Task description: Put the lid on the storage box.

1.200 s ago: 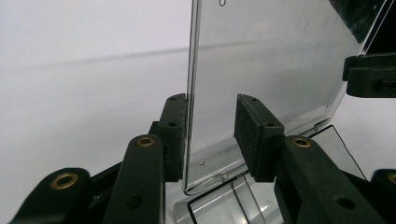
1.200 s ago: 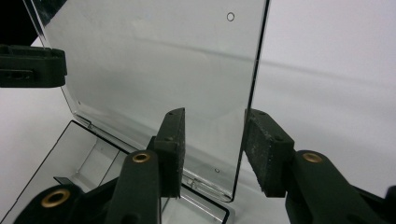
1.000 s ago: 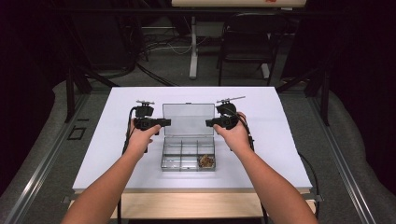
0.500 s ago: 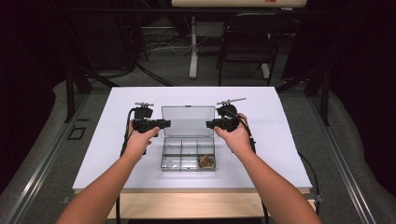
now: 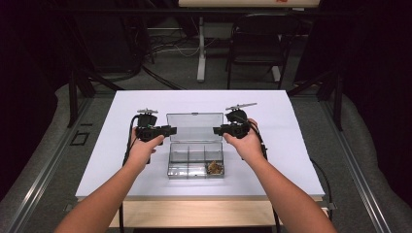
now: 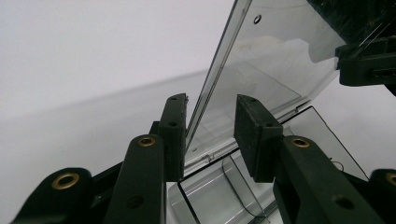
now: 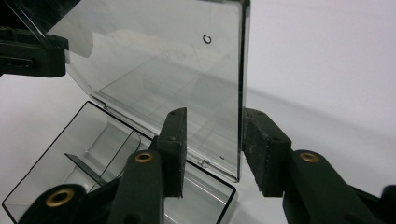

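- Clear box [image 5: 196, 158] sits mid-surface [image 5: 301, 145], its lid [image 5: 195, 127] upright.
- Left claw [image 6: 212, 140] and right claw [image 7: 215, 151] have just been opening, each straddling a lid edge.
- Likely next: withdraw both claws clear of the lid.

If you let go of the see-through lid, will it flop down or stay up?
The lid looks like stiff clear plastic, so it probably won't bend. It stands nearly upright on its hinge, between the open jaws of both grippers, so it might stay up or swing shut. The box looks thin and nearly empty, so a push may slide it.
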